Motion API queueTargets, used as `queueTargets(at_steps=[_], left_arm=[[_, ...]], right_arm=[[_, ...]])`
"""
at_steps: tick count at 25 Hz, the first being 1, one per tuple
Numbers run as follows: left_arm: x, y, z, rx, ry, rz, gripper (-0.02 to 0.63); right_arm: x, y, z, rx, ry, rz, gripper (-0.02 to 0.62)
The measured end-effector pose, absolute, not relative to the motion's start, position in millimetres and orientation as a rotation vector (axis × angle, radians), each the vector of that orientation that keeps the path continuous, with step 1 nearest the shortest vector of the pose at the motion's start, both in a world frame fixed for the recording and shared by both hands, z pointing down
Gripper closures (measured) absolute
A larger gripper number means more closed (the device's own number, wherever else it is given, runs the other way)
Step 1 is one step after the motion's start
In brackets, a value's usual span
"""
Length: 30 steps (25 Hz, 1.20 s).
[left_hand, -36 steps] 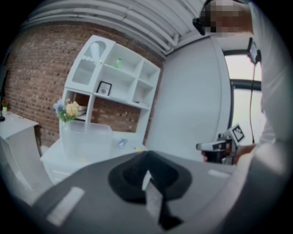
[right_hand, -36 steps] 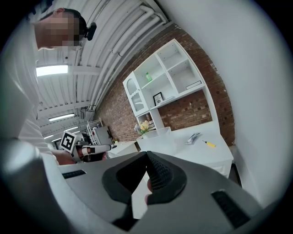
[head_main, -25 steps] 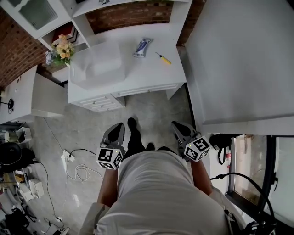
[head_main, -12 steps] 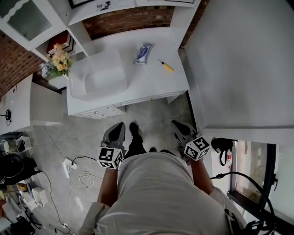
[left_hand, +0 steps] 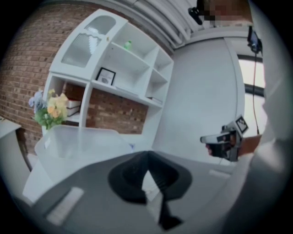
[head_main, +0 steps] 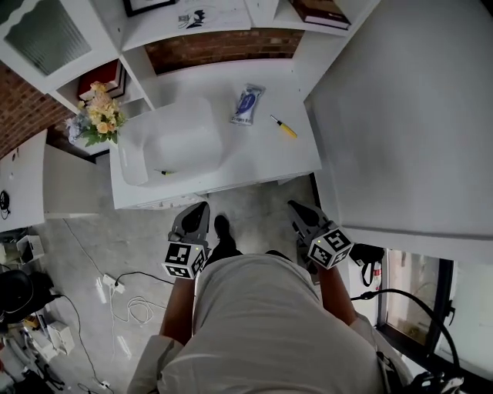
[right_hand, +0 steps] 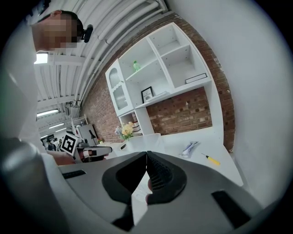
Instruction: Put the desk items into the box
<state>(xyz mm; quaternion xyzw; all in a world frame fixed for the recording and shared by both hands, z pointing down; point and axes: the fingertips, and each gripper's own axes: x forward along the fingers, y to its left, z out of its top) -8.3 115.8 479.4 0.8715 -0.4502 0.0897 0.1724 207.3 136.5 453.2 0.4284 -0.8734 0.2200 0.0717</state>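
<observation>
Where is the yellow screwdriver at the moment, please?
In the head view, the yellow screwdriver lies on the white desk, toward its right side, just right of the blue-and-white packet.

We are looking down on a white desk (head_main: pixel 266 158) standing against a brick wall (head_main: pixel 223 45), with white shelves (head_main: pixel 192 15) rising above it and a grey floor (head_main: pixel 100 238) spreading below. A large pale wall (head_main: pixel 408 100) is filling the right side, daylight is coming through a window (head_main: pixel 420 281) beside it, and strip lights (right_hand: pixel 46 112) are glowing overhead.
</observation>
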Motion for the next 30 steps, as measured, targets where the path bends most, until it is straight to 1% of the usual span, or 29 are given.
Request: queueTargets(at_steps=[14, 21, 30], left_arm=[[-29, 56, 483, 2.499, -1.132, 0.325, 0.604], [-43, 46, 496, 2.448, -1.168, 0.338, 0.604], [-40, 32, 509, 2.349, -1.283, 0.334, 0.604]], right_arm=[[161, 54, 464, 1.312, -2.61, 0.714, 0.593], [154, 37, 471, 1.277, -2.61, 0.742, 0.594], [160, 1, 480, 1.155, -2.638, 0.758, 0.592]])
